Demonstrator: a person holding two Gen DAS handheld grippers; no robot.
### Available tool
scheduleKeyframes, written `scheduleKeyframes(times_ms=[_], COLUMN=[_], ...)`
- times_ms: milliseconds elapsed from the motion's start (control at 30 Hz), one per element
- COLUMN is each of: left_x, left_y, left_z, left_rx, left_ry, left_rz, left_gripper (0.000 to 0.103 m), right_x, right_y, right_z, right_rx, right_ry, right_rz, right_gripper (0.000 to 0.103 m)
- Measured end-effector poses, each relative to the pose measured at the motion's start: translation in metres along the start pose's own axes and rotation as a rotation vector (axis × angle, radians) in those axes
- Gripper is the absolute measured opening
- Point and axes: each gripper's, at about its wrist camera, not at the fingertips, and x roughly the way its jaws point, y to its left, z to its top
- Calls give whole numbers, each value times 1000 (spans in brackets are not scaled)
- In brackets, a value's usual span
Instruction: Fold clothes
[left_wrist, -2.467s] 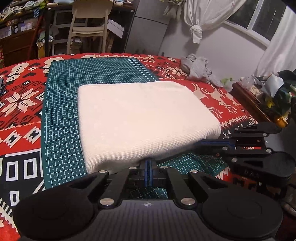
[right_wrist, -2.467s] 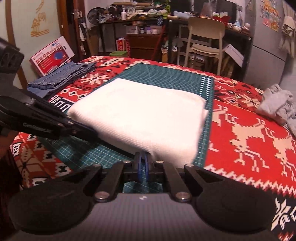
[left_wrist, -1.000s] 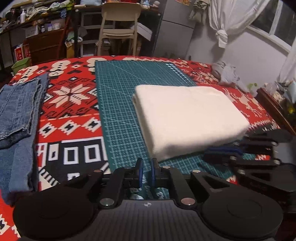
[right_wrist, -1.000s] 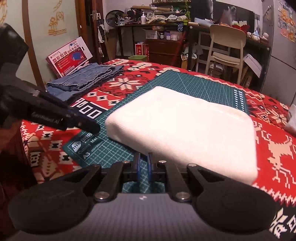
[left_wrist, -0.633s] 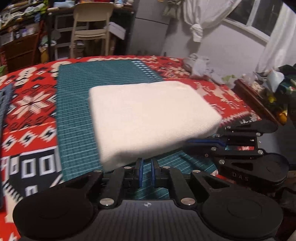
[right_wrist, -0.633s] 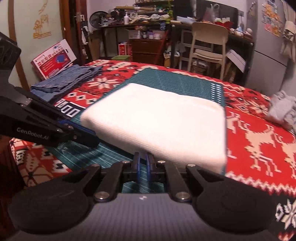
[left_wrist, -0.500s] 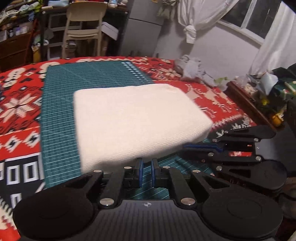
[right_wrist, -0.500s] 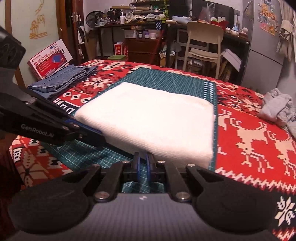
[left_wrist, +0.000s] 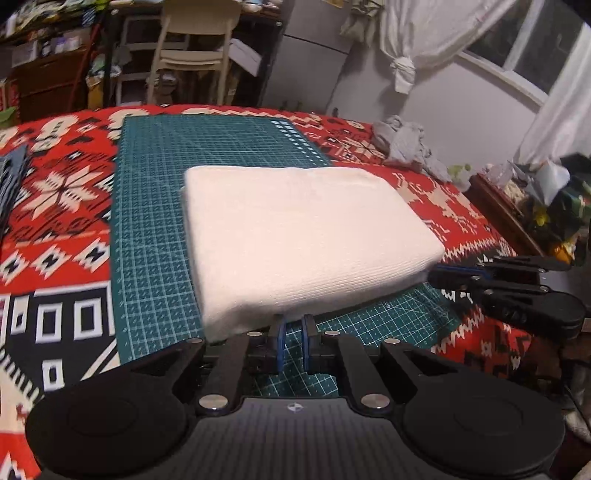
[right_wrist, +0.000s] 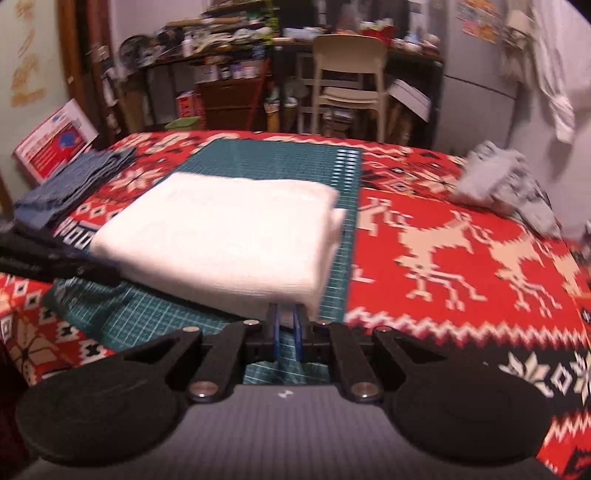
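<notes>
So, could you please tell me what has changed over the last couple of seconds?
The left tongs, shut at first, have parted slightly and swung left and back to the folded white towel's near edge. The right tongs barely moved. Towel, green cutting mat and grey garment stayed put.

Folded white knit garment (right_wrist: 229, 236) lies flat on the green gridded cutting mat (right_wrist: 295, 162), which sits on a red patterned cloth with cream reindeer figures (right_wrist: 461, 251). Right gripper (right_wrist: 285, 325), black with blue-edged fingers standing a narrow gap apart, sits at the garment's near edge; left gripper (right_wrist: 55, 267) reaches in at its near-left corner. Folded blue denim (right_wrist: 74, 181) lies far left, crumpled grey cloth (right_wrist: 506, 184) far right.
</notes>
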Motion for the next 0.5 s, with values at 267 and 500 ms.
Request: scheduleKeyframes(times_ms=[267, 500], left_x=[-18, 17], left_y=[-22, -16], left_z=[16, 40], left_rx=[26, -25], left_ry=[-105, -90], left_rz=[-57, -86], left_gripper=[8, 5], right_x=[-25, -4], right_y=[10, 38], right_z=[10, 34], right_rx=[-40, -56], right_ry=[-58, -111], right_rz=[19, 52], right_gripper=[8, 8])
